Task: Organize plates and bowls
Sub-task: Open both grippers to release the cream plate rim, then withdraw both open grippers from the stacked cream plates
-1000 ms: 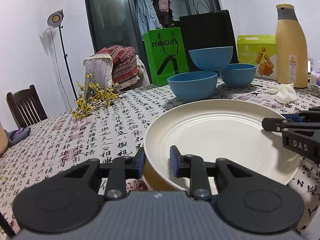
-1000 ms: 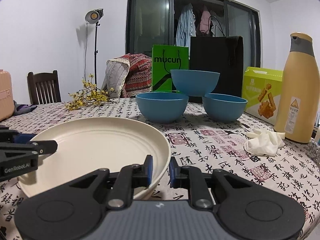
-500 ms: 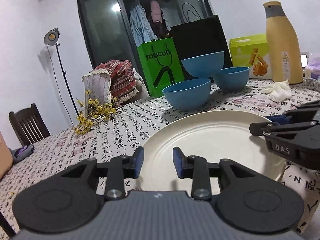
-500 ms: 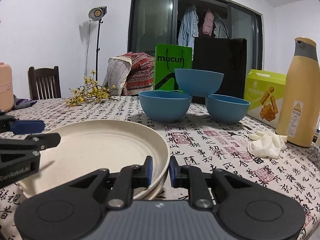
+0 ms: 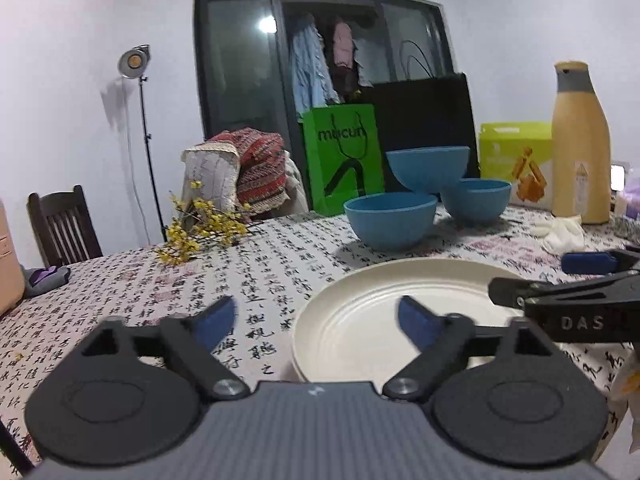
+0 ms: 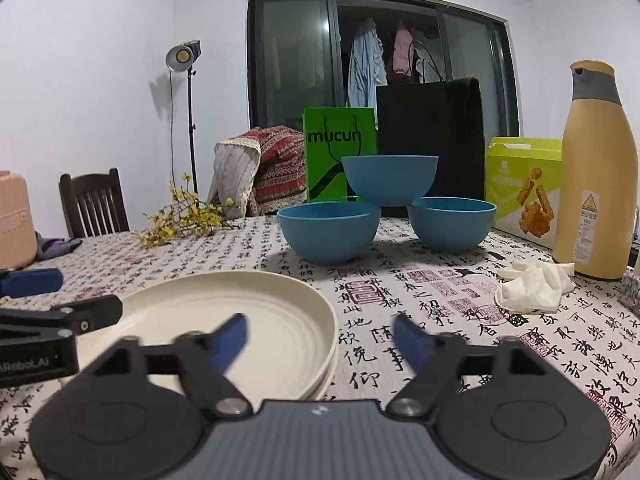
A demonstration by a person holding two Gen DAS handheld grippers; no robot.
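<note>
The desk [image 6: 420, 304] carries a cream plate [image 6: 224, 320] near its front edge, seemingly on top of another plate. Behind it stand three blue bowls [image 6: 330, 232], one perched on the other two. The left tongs [image 5: 316, 320] and right tongs [image 6: 320, 334] have just been opening; both gape wide, straddling opposite rims of the plate without gripping it.
</note>
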